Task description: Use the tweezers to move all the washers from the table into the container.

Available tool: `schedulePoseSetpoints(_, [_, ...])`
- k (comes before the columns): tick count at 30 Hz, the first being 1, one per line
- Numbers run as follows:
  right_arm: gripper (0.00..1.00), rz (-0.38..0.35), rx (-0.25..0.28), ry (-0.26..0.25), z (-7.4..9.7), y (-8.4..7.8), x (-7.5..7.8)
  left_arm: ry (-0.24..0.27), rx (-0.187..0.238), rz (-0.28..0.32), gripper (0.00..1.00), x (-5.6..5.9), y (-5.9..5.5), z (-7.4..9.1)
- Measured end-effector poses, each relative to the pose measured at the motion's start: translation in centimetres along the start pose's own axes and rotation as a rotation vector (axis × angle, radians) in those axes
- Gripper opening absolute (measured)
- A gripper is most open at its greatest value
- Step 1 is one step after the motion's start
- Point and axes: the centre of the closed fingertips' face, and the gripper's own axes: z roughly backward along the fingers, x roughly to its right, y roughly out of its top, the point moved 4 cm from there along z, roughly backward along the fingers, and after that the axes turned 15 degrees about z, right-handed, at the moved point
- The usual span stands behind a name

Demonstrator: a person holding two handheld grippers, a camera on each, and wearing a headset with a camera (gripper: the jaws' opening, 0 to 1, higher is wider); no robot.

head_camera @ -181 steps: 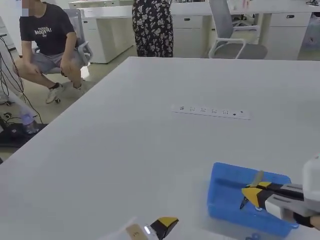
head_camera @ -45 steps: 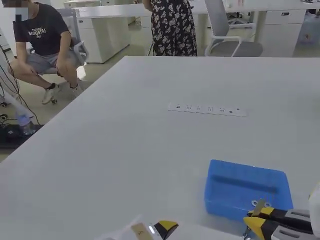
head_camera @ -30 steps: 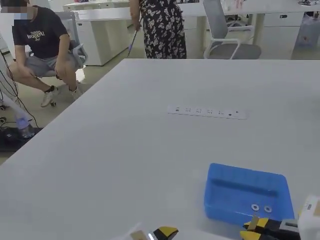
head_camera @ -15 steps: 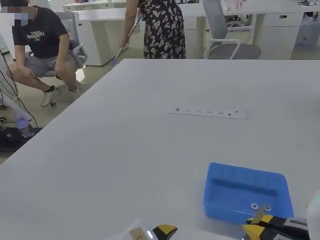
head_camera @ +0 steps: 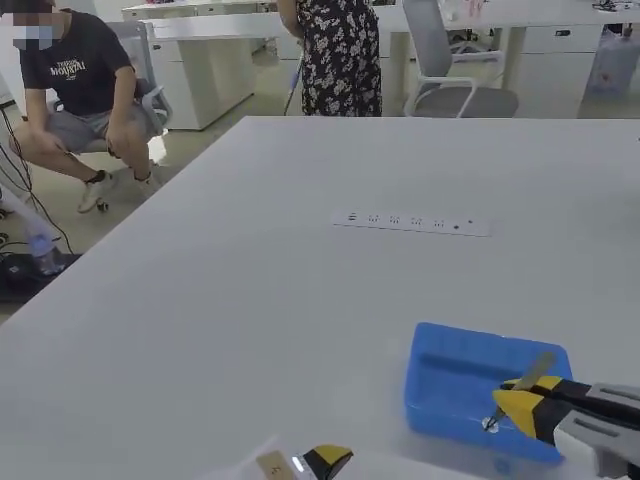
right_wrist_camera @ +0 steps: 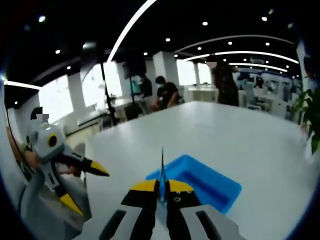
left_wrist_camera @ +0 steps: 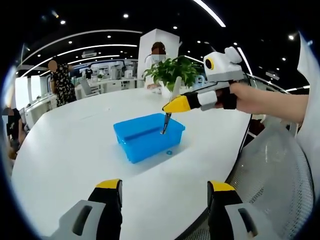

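- Head view: the right gripper (head_camera: 512,400) reaches in from the lower right, its yellow fingers clamped on the tweezers (head_camera: 535,370). The tweezers slant down to the left into the near part of the blue container (head_camera: 440,365). A small ring sits at the tip, but I cannot tell whether it is pinched or lying on the container floor. The left gripper (head_camera: 328,459) is low at the near edge of the table (head_camera: 250,290). A power strip (head_camera: 415,222) lies well beyond the container and out of the way.
- Left gripper view: the left gripper's own fingers (left_wrist_camera: 110,192) are wide apart with nothing between them. One washer (left_wrist_camera: 169,152) lies flat on the table just beside the container's (left_wrist_camera: 142,147) near wall. The tweezers' (left_wrist_camera: 164,122) point hangs over the container above it. To my eye the wall stands between tip and washer, so the tip must rise, clear the rim and drop outside. The right gripper (left_wrist_camera: 176,105) is nearer the washer.
- Right gripper view: the fingers (right_wrist_camera: 145,189) are together on the tweezers (right_wrist_camera: 161,165), which point straight ahead at the container (right_wrist_camera: 210,189). The left gripper (right_wrist_camera: 84,186) is off to the side, spread open.
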Motion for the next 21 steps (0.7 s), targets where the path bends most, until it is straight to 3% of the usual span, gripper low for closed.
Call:
schedulePoseSetpoints(11, [0.03, 0.015, 0.026, -0.018, -0.2, 1.3, 0.7, 0.002, 0.004, 0.001, 0.69, -0.1, 0.0, 0.1])
schedulePoseSetpoints(21, [0.03, 0.041, 0.008, -0.022, -1.5, 1.8, 2.0, 0.004, 0.004, 0.0, 0.69, -0.2, 0.0, 0.1])
